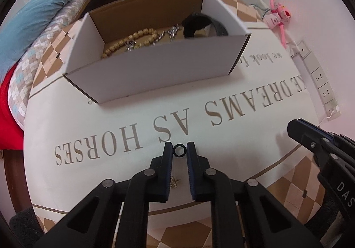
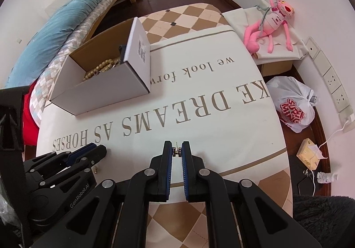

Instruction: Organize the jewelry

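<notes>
A: What lies around the white cardboard box [image 1: 155, 70]?

B: It stands open-topped on the bench [image 2: 233, 114], whose cloth carries upside-down lettering: "DREAMS AS HORSES" and "we look for…". Inside the box lie a wooden bead bracelet [image 1: 133, 40], some silvery pieces [image 1: 174, 30] and a black strap-like item [image 1: 199, 23]. Beyond the box is a bed with a blue quilt [image 2: 73, 23]. Right of the box, off the cloth, a pink plush toy [image 2: 270, 26] sits, and nearer than that a white plastic bag [image 2: 292, 106] with red print I cannot fully read.

A: And the tools?

B: The left tool [image 1: 179, 150], nearer than the box, is narrowed around a small black ring [image 1: 178, 150]; the ring's opening faces the camera, and whether the pads press it I cannot tell. A small gold piece [image 1: 174, 181] lies on the cloth under its left finger. The right tool [image 2: 177, 151], to the right of the box's front, pinches a small gold earring [image 2: 176, 152], its long axis crosswise between the pads. The left tool's body reads "GenRobot.AI".

A: Anything blocking the way to the box?

B: Only bare cloth lies between.
</notes>
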Tool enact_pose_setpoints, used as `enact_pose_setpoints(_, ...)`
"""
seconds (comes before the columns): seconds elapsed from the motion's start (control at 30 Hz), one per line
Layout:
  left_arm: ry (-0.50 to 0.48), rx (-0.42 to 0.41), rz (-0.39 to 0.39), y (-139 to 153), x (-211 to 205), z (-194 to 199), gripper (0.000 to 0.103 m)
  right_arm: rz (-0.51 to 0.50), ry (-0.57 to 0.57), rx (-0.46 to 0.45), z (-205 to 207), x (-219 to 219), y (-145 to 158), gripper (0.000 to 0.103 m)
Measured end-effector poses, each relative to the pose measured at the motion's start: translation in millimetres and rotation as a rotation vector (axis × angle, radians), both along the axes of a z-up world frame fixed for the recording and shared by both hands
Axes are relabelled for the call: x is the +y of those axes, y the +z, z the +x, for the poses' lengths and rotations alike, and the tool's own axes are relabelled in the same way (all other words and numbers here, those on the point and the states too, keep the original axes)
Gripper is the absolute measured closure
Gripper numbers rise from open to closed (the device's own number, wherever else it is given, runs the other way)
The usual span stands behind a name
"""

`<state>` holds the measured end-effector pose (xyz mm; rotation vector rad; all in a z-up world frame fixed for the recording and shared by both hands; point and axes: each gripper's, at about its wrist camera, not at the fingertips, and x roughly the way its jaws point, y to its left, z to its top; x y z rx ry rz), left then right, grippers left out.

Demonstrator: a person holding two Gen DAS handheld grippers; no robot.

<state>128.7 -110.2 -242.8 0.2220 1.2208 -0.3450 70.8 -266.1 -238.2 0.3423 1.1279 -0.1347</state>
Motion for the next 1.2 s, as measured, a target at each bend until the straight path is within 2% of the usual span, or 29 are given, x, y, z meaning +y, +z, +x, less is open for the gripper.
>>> enact_pose_setpoints(0.13, 0.003, -0.045, -0.031, 26.0, 7.5, -4.0, 0.093, 0.013, 0.012, -0.027, 2.0, 4.8, 14.8, 0.094)
enact_pose_setpoints(0.3, 0.04, -0.081, -0.122, 74.3, 28.0, 9.4, 0.093, 0.053, 0.054, -0.085, 17.9, 14.8, 49.6, 0.094)
enact_pose_setpoints(0.4, 0.062, -0.06, -0.173, 95.4, 38.9, 32.5, 0.093, 0.069, 0.085, -0.121, 38.0, 21.8, 70.9, 0.094)
enact_pose_setpoints(0.5, 0.079, -0.024, -0.201, 103.0, 47.6, 60.6, 0.093, 0.089, 0.12, -0.141, 70.1, 29.6, 87.2, 0.094)
enact_pose_setpoints(0.67, 0.117, 0.007, -0.197, 100.3, 54.5, 102.8, 0.093, 0.138, 0.174, -0.087, 133.7, 37.3, 87.1, 0.094)
enact_pose_setpoints(0.83, 0.145, 0.081, -0.201, 88.6, 60.6, 137.2, 0.091, 0.168, 0.223, 0.047, 173.2, 44.4, 62.8, 0.094)
enact_pose_setpoints(0.9, 0.163, 0.09, -0.178, 86.1, 63.0, 145.1, 0.089, 0.163, 0.22, 0.096, 182.3, 44.9, 53.7, 0.092)
enact_pose_setpoints(0.93, 0.167, 0.086, -0.16, 86.0, 63.8, 148.0, 0.086, 0.151, 0.222, 0.114, 185.8, 45.2, 51.1, 0.09)
enact_pose_setpoints(0.97, 0.173, 0.078, -0.138, 86.6, 64.7, 149.5, 0.073, 0.146, 0.219, 0.121, 188.3, 44.2, 50.3, 0.085)
enact_pose_setpoints(1.0, 0.178, 0.066, -0.122, 88.0, 65.8, 149.7, 0.05, 0.144, 0.219, 0.117, 189.3, 43.0, 51.1, 0.077)
enact_pose_setpoints(1.07, 0.191, 0.039, -0.111, 91.7, 70.0, 148.3, 0.029, 0.124, 0.214, 0.106, 188.3, 41.5, 53.9, 0.064)
enact_pose_setpoints(1.1, 0.198, 0.028, -0.101, 92.7, 71.8, 147.4, 0.029, 0.113, 0.213, 0.1, 187.2, 40.9, 55.8, 0.059)
enact_pose_setpoints(1.17, 0.209, 0.023, -0.077, 91.3, 75.0, 145.1, 0.025, 0.078, 0.21, 0.095, 185.4, 40.7, 58.4, 0.059)
enact_pose_setpoints(1.2, 0.217, 0.02, -0.068, 89.7, 77.2, 142.8, 0.016, 0.068, 0.21, 0.09, 183.4, 40.4, 59.7, 0.058)
